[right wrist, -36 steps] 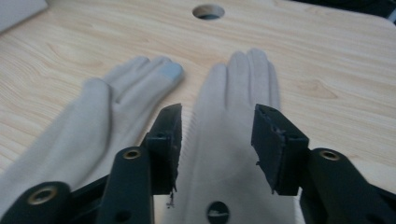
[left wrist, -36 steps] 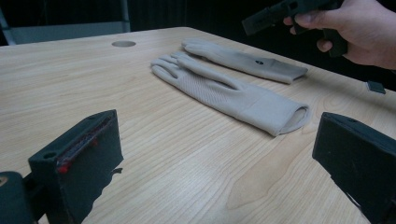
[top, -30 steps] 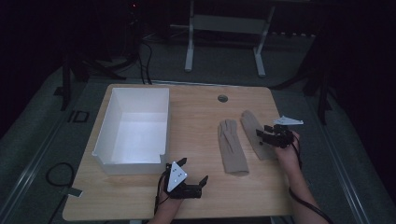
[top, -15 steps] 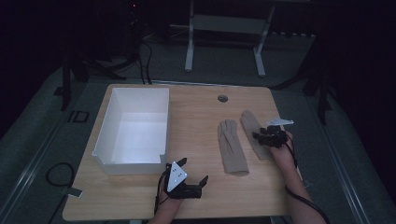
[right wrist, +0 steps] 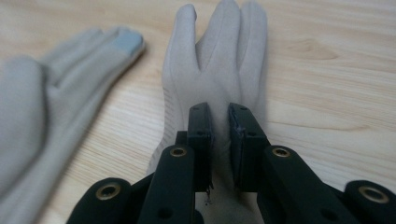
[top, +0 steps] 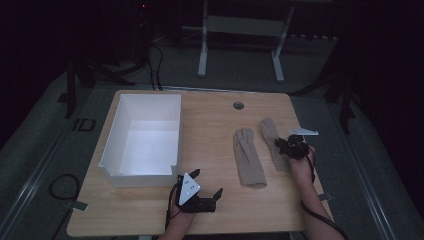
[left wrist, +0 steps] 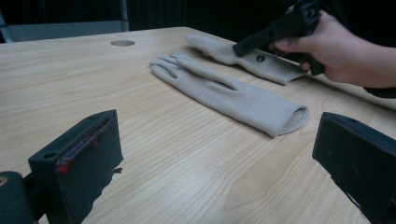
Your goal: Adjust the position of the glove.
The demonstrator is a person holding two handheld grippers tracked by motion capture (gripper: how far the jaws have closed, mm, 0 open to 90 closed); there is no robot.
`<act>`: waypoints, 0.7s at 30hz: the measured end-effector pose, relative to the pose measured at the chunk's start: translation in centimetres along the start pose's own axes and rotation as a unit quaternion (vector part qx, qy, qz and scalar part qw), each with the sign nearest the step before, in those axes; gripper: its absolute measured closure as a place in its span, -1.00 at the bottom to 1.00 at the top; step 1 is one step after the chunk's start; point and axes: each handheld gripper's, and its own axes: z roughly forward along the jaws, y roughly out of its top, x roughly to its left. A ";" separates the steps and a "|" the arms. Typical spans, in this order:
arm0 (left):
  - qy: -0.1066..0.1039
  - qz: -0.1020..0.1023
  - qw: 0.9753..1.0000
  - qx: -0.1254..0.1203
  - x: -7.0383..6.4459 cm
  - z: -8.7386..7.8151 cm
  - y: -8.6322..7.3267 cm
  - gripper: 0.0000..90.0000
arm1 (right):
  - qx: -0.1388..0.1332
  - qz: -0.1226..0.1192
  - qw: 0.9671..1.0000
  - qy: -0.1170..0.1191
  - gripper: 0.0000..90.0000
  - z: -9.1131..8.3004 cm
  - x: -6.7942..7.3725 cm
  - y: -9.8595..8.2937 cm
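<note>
A wooden table point(top: 210, 125) carries a white box point(top: 142, 137) and two beige gloves point(top: 248, 157).

white box point(top: 142, 142) left on table point(top: 215, 125) | grommet hole point(top: 238, 105) far edge | metal stand point(top: 240, 30) behind

near glove point(right wrist: 28, 126) blurred, cut off at left edge

"Anything here you can actually read?"

"Barely. On the floor point(top: 45, 150), just left of the table point(top: 215, 115), there are two pale letters point(top: 83, 125). From the high view they look like 'ID'."

"And on the gloves?"

"In the left gripper view, the far glove point(left wrist: 219, 50) has a small dark round mark point(left wrist: 260, 59) near its cuff. It may be a logo, but it's too small to make out. That's all I can see."
</note>
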 end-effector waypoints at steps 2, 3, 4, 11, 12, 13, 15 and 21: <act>0.001 0.000 1.000 -0.001 0.0 0.0 0.0 -0.96 | -0.008 0.021 1.000 -0.002 0.78 -1.1 0.1 0.3; 0.002 0.000 1.000 -0.001 -0.1 0.0 0.0 -0.96 | -0.009 0.028 1.000 -0.008 0.78 -1.7 0.2 0.5; 0.002 0.000 1.000 -0.001 -0.1 0.0 0.0 -0.96 | -0.009 0.028 1.000 -0.008 0.78 -1.7 0.2 0.5; 0.004 0.003 1.000 -0.004 -0.1 -0.1 0.0 -0.96 | -0.034 0.069 0.996 -0.054 0.78 -6.8 1.2 1.1; 0.004 0.003 1.000 -0.004 -0.1 -0.1 0.0 -0.96 | -0.035 0.073 0.995 -0.063 0.78 -7.3 1.3 1.1; 0.004 0.004 1.000 -0.004 -0.1 -0.1 0.0 -0.96 | -0.036 0.074 0.994 -0.075 0.78 -7.8 1.5 1.1; 0.004 0.007 1.000 -0.004 -0.2 -0.1 0.0 -0.96 | -0.034 0.073 0.993 -0.091 0.78 -8.4 2.0 0.9; 0.002 0.008 1.000 -0.002 -0.2 -0.1 0.0 -0.96 | -0.021 0.084 0.988 -0.126 0.77 -7.7 2.8 -0.8</act>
